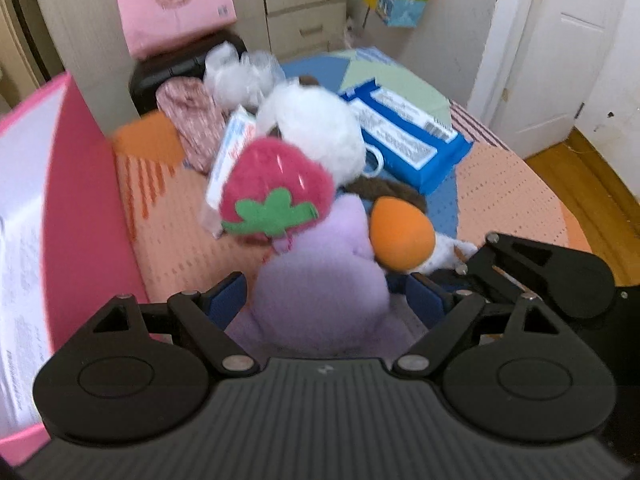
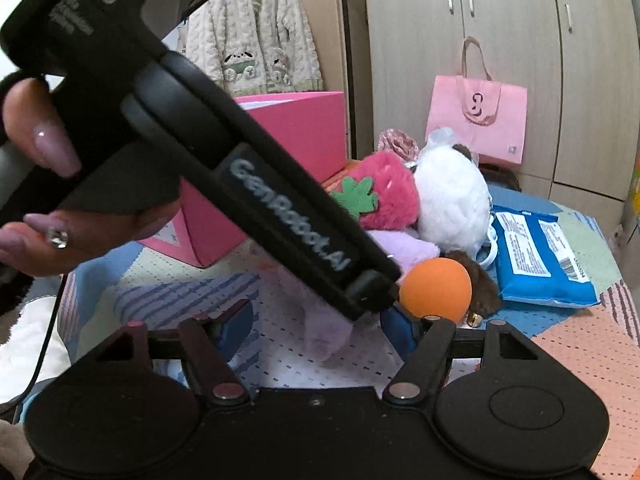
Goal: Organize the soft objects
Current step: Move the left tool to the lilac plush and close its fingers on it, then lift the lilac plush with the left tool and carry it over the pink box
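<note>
A lilac plush [image 1: 320, 292] lies on the patchwork quilt [image 1: 512, 184] in a pile of soft toys. My left gripper [image 1: 326, 294] straddles it, blue pads a little off each side, so it is open. Behind the plush sit a pink strawberry plush [image 1: 276, 192], a white plush [image 1: 316, 128] and an orange ball-shaped piece [image 1: 400, 232] on brown fur. My right gripper [image 2: 318, 322] is open over the quilt, with a pale lilac part of the plush [image 2: 324, 332] between its pads and the orange piece [image 2: 436, 288] by its right pad. A hand [image 2: 60, 224] holds the left tool across this view.
A pink box [image 1: 80, 200] stands open at the left of the pile. A blue wipes pack [image 1: 412, 136] lies to the right, a tissue pack [image 1: 232, 148] and pink patterned cloth [image 1: 192, 120] behind. A pink bag [image 1: 176, 4] sits by the wardrobe; a white door [image 1: 560, 60] is at right.
</note>
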The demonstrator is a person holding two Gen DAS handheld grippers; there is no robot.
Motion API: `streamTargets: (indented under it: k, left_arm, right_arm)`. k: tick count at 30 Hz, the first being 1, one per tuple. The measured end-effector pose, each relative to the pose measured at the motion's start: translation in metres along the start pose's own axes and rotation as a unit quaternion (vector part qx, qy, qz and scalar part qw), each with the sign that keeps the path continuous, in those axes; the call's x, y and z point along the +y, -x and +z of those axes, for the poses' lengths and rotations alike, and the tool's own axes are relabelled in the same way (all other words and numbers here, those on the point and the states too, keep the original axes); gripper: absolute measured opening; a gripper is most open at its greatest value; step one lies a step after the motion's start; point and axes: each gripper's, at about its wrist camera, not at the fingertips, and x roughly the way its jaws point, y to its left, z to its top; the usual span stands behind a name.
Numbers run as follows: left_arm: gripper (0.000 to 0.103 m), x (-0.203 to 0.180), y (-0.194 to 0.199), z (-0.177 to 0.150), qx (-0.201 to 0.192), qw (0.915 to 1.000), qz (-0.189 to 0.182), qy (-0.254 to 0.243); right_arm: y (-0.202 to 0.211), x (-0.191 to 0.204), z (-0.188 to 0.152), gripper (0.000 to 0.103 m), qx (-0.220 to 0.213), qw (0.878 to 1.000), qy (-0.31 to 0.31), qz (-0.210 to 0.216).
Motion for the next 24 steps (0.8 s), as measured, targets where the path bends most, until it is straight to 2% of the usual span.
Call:
streamTargets:
  k: [4,6,13,16,20,24]
  left_arm:
    - [0.083,-0.003,-0.001,-0.006,0.003,1.0000,-0.008,-0.001]
    - [0.082,-0.004,0.001,-0.009,0.008,0.9998,-0.017,0.005]
    - [0.078,-0.005,0.020,-0.022,-0.005,0.9993,-0.031,0.022]
    - [0.078,-0.004,0.022,-0.027,-0.006,0.9988,-0.041,0.026]
    - [0.077,-0.001,0.016,-0.033,-0.016,0.9984,-0.037,0.041]
    - [0.071,0.002,0.019,-0.040,-0.032,0.9976,-0.041,0.045]
  right_arm:
    - [-0.004,-0.007,-0.002,0.058,0.001,1.000,0.001,-0.004]
    - [0.000,-0.007,-0.003,0.056,-0.003,1.000,0.002,-0.008]
    - [0.009,0.000,-0.007,0.056,0.010,1.000,0.018,0.004]
    - [0.009,-0.001,-0.008,0.062,0.012,1.000,0.006,0.007]
    - [0.001,0.000,-0.006,0.064,0.009,1.000,0.012,0.003]
    - [-0.004,0.003,-0.005,0.066,0.003,1.000,0.015,0.001]
